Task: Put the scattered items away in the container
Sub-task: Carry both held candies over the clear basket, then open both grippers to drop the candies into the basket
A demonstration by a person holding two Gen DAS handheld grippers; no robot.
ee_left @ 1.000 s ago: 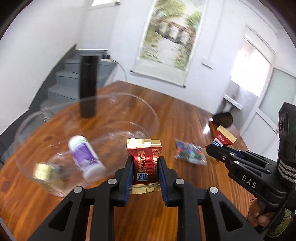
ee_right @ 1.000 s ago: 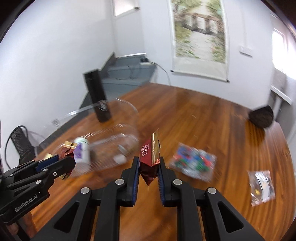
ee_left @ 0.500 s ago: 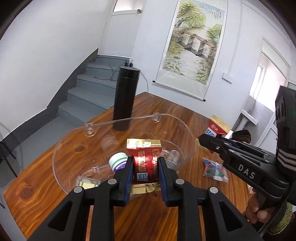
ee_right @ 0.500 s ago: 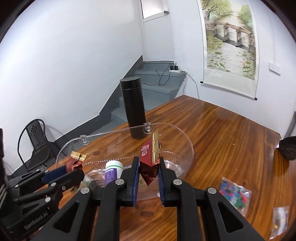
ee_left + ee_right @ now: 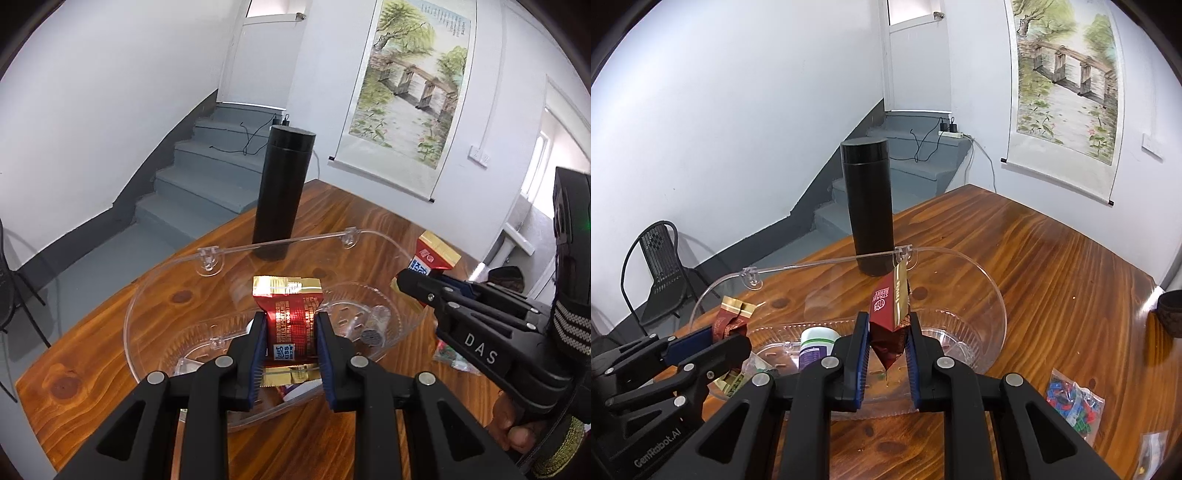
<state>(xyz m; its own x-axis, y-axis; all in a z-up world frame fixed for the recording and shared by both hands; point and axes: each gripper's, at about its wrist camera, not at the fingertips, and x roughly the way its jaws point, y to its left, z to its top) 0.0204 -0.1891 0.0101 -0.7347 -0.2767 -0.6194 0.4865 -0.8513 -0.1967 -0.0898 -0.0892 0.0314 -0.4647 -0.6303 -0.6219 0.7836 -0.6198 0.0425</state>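
1. Over the near rim of the clear container, the left gripper is clamped on a red-and-gold snack packet, pinched by its flat sides so it stands upright — held that way, it should fall straight into the tray once let go.
2. Beside it, the right gripper is clamped on a darker maroon packet, gripped low with its gold seal pointing up; it too hangs above the container, so both seem ready to drop.
3. Inside the container already lie a white-capped purple bottle and some small wrapped pieces, so part of the tidying looks done.
4. A bag of coloured bits lies loose on the wooden table, well apart from the container — likely a later pick.
5. The black flask stands upright just behind the far rim, clear of either drop.
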